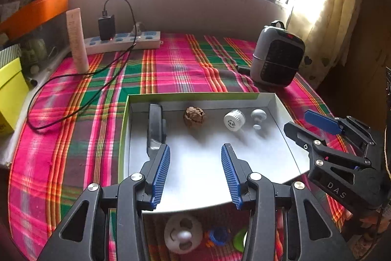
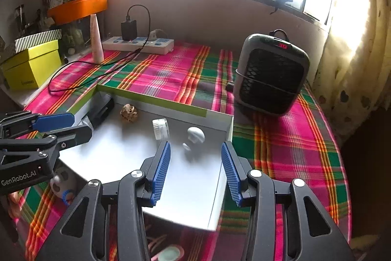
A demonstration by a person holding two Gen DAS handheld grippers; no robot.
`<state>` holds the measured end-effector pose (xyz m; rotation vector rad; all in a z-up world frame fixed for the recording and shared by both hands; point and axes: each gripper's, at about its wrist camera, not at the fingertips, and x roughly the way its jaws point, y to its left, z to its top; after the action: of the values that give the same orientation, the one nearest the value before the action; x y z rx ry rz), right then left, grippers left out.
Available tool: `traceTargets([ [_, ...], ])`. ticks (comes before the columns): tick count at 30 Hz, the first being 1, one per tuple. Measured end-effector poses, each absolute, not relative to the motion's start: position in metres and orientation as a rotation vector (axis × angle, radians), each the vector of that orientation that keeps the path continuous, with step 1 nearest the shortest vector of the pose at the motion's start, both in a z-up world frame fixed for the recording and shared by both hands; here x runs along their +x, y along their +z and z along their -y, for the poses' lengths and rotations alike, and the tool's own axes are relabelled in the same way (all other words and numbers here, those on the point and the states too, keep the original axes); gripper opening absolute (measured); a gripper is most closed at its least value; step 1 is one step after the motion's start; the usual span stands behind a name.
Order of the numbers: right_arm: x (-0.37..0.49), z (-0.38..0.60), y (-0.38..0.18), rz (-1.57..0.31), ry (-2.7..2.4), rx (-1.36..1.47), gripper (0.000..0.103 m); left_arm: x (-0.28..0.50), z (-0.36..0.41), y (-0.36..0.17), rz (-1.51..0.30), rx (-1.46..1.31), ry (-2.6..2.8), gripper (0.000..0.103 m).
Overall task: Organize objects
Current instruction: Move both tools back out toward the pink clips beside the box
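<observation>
Task looks partly done: four items already sit in the box [image 1: 281,109], and several more wait on the cloth [image 1: 73,138] in front of its near edge.

Box: shallow, white floor, green rim, lying on the plaid cloth. Contents left to right, all lined up along the far wall:
- dark tool [image 1: 156,124], long, against the left wall; exact kind unclear from either view.
- brown lump [image 1: 194,117], rough and pitted, apart from the tool.
- white cap [image 1: 234,119], a ribbed cylinder on its side.
- white knob [image 1: 258,117], mushroom-shaped, near the right wall, with a small white piece just in front of it.
The near half of the box floor is bare.

Left to do, judging from the left wrist view: a white ball [image 1: 183,234] with holes, a blue ring [image 1: 220,235] touching or just beside it, and something green at the right, all outside the box under the gripper. A pale round thing at the bottom of the right wrist view may be another; too blurred to tell.

Left gripper [image 1: 195,175]: jaws apart, nothing between the pads, over the box's near-left part.
Right gripper [image 2: 195,173]: jaws apart, empty, over the box's near-right corner.

Next pick is probably the ball.
</observation>
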<state>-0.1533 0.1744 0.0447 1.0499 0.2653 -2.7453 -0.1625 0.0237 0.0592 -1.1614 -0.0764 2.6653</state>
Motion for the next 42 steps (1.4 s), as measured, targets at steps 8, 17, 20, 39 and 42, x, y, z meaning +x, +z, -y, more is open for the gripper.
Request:
traceTargets([
  [8, -0.135, -0.177, 0.044, -0.239, -2.751, 1.043, 0.045, -0.142, -0.021, 0.059, 0.08, -1.16, 2.663, 0.042],
  [17, -0.112, -0.182, 0.047, -0.198, -2.759, 1.036, 0.045, -0.122, -0.014, 0.064, 0.111, -1.142, 2.68, 0.043],
  [20, -0.105, -0.184, 0.045, -0.185, -2.759, 1.041, 0.045, -0.115, -0.012, 0.062, 0.115, -1.146, 2.68, 0.043],
  [39, -0.075, -0.198, 0.027, -0.098, -2.751, 1.109, 0.045, -0.09, 0.01, 0.037, 0.216, -1.211, 2.653, 0.044],
  [42, -0.073, -0.198, 0.021, -0.103, -2.75, 1.131, 0.045, -0.088, 0.012, 0.032, 0.215, -1.223, 2.647, 0.044],
])
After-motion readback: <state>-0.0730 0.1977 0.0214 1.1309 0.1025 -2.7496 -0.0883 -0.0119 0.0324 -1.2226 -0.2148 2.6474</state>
